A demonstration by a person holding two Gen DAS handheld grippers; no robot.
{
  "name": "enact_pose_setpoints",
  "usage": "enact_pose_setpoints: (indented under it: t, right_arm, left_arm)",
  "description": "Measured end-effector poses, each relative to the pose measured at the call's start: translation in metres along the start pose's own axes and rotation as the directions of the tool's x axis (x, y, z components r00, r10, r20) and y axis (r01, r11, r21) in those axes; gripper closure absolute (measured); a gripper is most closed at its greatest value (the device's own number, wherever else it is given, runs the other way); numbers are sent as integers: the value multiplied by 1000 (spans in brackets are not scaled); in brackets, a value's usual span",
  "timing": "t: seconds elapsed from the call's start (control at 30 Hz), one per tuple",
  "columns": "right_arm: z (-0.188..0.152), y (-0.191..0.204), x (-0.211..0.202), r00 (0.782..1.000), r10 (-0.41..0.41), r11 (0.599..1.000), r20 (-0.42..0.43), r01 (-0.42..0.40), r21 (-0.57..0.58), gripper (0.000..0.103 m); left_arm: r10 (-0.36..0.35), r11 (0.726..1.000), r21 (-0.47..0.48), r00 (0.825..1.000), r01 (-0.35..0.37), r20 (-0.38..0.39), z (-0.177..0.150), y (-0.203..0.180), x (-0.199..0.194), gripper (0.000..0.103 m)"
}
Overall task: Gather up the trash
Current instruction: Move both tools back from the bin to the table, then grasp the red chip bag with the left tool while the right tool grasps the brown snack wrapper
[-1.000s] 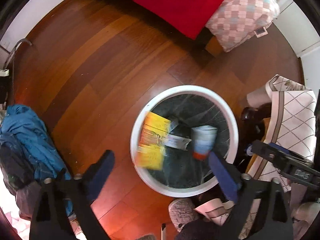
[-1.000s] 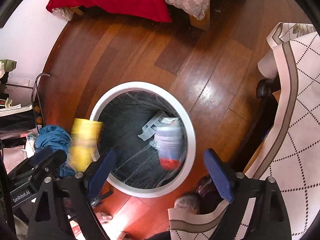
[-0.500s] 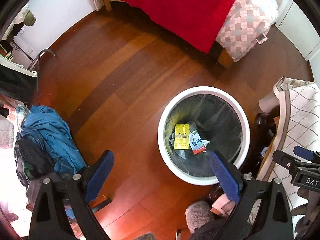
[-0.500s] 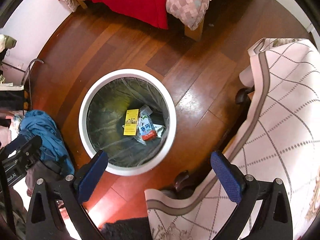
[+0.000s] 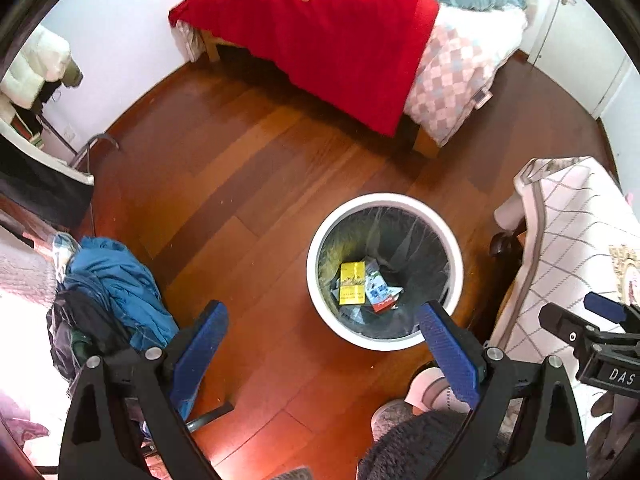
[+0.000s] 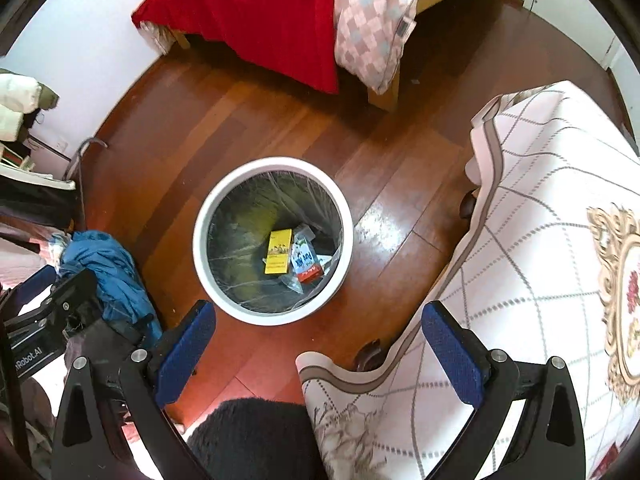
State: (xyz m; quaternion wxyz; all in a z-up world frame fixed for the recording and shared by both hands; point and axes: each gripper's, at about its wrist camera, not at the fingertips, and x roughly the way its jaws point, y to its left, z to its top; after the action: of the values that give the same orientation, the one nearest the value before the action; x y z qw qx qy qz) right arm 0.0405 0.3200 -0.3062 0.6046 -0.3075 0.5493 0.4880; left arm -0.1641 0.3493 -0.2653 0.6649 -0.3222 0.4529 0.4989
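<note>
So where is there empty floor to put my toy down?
The biggest bare patch is the wooden floor between the red blanket on the bed and the white bin. Less room lies between the bin and the blue clothes pile. It is crowded by the patterned cloth on the right; the bin holds trash.

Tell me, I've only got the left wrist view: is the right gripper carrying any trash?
Observer: No. The right gripper has its fingers spread wide, with nothing between them.
Operator: What is it pointing at?
Observer: Mostly wood floor and a hanging corner of the tablecloth; the white bin sits ahead and slightly left of centre.
</note>
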Motion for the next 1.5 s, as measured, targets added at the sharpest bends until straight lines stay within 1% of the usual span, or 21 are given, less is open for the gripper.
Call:
enact_pose_setpoints:
  t: [0.23,0.37,0.47,0.53,0.63,0.7,0.73,0.8,0.9,0.97,1.0,1.03,1.07,1.1,1.17,1.23,1.27,1.33,1.4,1.5]
  right_arm:
    - [-27,-2,-65,992,29,1000,120,-30,6,0]
    - [-46,-7,-104,980,59,998,192,-65,25,0]
    - [-60,-19,-135,965,97,992,244,-114,57,0]
    - [-72,-32,-157,953,121,984,278,-152,92,0]
    - [-94,-59,-189,934,133,967,331,-195,162,0]
    - [-113,-83,-210,926,106,958,362,-192,211,0]
    - [-124,-98,-220,923,82,953,376,-183,241,0]
    - [-144,-131,-236,923,33,938,384,-161,305,0]
    - [-187,-191,-252,929,-82,899,362,-88,429,0]
    - [-219,-238,-258,935,-162,855,315,-27,518,0]
    - [-233,-260,-259,938,-195,830,287,2,558,0]
    - [-252,-288,-259,941,-236,797,241,46,603,0]
    - [-263,-304,-258,941,-263,776,213,75,626,0]
    - [-279,-329,-256,940,-297,745,168,118,657,0]
    - [-301,-370,-248,940,-329,707,92,181,684,0]
    - [-317,-407,-235,936,-352,677,5,251,691,6]
    - [-323,-424,-227,936,-351,670,-35,277,689,10]
    - [-331,-454,-211,937,-338,660,-88,303,688,12]
    - [-334,-473,-198,940,-323,655,-113,307,690,13]
    - [-338,-496,-184,954,-287,645,-87,259,719,15]
  left_arm:
    - [-25,999,32,996,22,90,-11,-14,-56,5]
    - [-52,998,53,990,45,131,-20,-25,-87,5]
    - [-54,997,64,987,45,150,-26,-39,-110,5]
    - [-64,995,80,985,52,158,-29,-54,-123,5]
    - [-121,987,128,976,98,179,-36,-86,-141,5]
    - [-151,978,170,971,119,187,-40,-110,-148,5]
    - [-164,972,201,968,125,188,-43,-128,-149,5]
    - [-190,954,263,966,140,176,-50,-165,-148,5]
    - [-245,916,351,963,191,113,-67,-229,-133,5]
    - [-265,884,414,962,216,64,-84,-277,-119,5]
    - [-265,868,445,963,218,44,-93,-300,-112,5]
    - [-263,846,483,965,224,15,-105,-328,-101,5]
    - [-266,832,505,964,230,-1,-114,-345,-97,5]
    - [-262,817,529,965,231,-16,-123,-365,-90,5]
    - [-247,781,581,968,231,-52,-145,-404,-77,5]
    - [-232,752,620,970,225,-71,-166,-434,-69,5]
    - [-223,736,640,972,220,-78,-177,-448,-66,5]
    - [-205,712,669,975,212,-90,-194,-468,-61,5]
    - [-192,699,681,975,218,-115,-206,-486,-56,5]
    - [-192,695,680,972,234,-138,-216,-499,-57,5]
